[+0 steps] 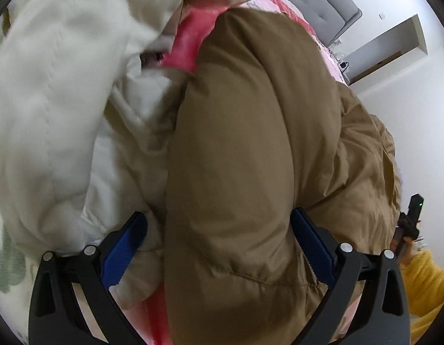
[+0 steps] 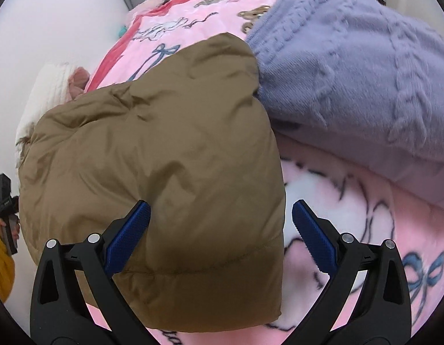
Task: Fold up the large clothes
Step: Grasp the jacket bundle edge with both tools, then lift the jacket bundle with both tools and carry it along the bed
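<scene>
A brown padded jacket (image 1: 250, 143) lies folded on the pink blanket (image 2: 351, 201) of a bed; it also shows in the right wrist view (image 2: 153, 149). My left gripper (image 1: 219, 224) is open, its blue-padded jaws spread on either side of the jacket's bulging fold. My right gripper (image 2: 222, 215) is open over the jacket's near right edge, left pad over the fabric, right pad over the blanket. Neither holds anything that I can see.
A cream-white padded garment (image 1: 58, 100) is heaped left of the jacket. A folded lavender cable-knit sweater (image 2: 365, 72) lies right of it. A grey headboard (image 1: 316, 0) and white walls stand behind. A yellow sleeve (image 1: 426, 281) shows at the edge.
</scene>
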`<state>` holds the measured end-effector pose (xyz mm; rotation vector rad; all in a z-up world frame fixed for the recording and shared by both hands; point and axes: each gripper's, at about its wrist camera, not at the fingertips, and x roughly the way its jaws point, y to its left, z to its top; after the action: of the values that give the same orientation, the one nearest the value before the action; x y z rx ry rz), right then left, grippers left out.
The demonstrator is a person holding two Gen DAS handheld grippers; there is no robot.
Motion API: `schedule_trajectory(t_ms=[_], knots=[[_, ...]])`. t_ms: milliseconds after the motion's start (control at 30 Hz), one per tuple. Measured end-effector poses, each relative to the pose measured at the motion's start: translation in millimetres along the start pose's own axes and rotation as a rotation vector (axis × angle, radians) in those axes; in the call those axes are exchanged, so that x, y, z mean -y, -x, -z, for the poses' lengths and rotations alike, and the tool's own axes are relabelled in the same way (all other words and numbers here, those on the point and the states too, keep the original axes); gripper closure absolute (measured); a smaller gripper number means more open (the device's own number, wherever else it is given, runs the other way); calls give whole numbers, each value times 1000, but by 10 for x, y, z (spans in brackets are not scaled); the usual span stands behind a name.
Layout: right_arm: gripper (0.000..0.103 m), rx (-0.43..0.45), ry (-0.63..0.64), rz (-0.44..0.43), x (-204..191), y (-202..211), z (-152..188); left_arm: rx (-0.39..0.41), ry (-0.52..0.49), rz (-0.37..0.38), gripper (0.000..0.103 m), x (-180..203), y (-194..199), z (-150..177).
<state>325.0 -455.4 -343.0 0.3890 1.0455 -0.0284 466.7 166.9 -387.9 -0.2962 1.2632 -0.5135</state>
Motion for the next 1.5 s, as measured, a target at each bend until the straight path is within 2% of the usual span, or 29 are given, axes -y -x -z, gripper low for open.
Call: schedule_trajectory(t_ms=[67,133,167,200,233,300,333,400,500,600,700,900,1067,1233,1267,1300,1333,1367,1400,1467,1500], knots=[[8,-10,2,-7,15,0,29,-28,-11,14,5,44,-37,-2],[8,-18,6,-11,4,5,41,-105,-57,87,5,192,-100,14],[8,-22,8,-14,3,18,45,-121,-86,98,5,276,-117,31],[8,-27,13,-19,3,25,49,-127,-155,79,5,409,-118,62],[8,-30,22,-20,8,31,58,-126,-181,68,5,443,-120,69],[8,-44,37,-26,19,8,56,-128,-131,80,5,343,-168,22],[8,-63,43,-32,36,-17,51,-142,-50,110,4,186,-248,-15],[8,-87,44,-49,82,-32,58,-176,16,170,4,51,-364,-52],[8,-124,33,-89,188,-44,72,-199,-8,171,4,100,-464,-60],[8,-183,42,-111,257,-111,84,-230,-67,219,5,270,-426,-61],[8,-207,37,-145,323,-186,100,-261,-101,241,5,313,-420,-64],[8,-236,8,-219,382,-458,140,-273,-74,209,4,174,-566,-123],[7,-268,-44,-305,461,-744,139,-243,-41,230,4,36,-534,-140],[7,-231,-69,-264,308,-711,172,-174,-3,223,4,-81,-470,-73],[12,-218,-66,-261,255,-678,189,-162,7,204,4,-68,-456,-64],[24,-200,-53,-311,185,-618,188,-161,9,193,4,-56,-451,-67],[51,-185,-53,-314,139,-567,183,-159,19,182,4,-47,-439,-54],[61,-178,-43,-296,75,-521,170,-153,28,165,7,-25,-415,-33],[67,-177,-25,-281,8,-467,157,-142,27,156,12,15,-356,-2],[80,-181,-29,-264,-40,-392,138,-107,23,143,50,115,-222,52],[82,-164,-47,-269,-45,-300,129,-79,27,108,59,177,-132,57]])
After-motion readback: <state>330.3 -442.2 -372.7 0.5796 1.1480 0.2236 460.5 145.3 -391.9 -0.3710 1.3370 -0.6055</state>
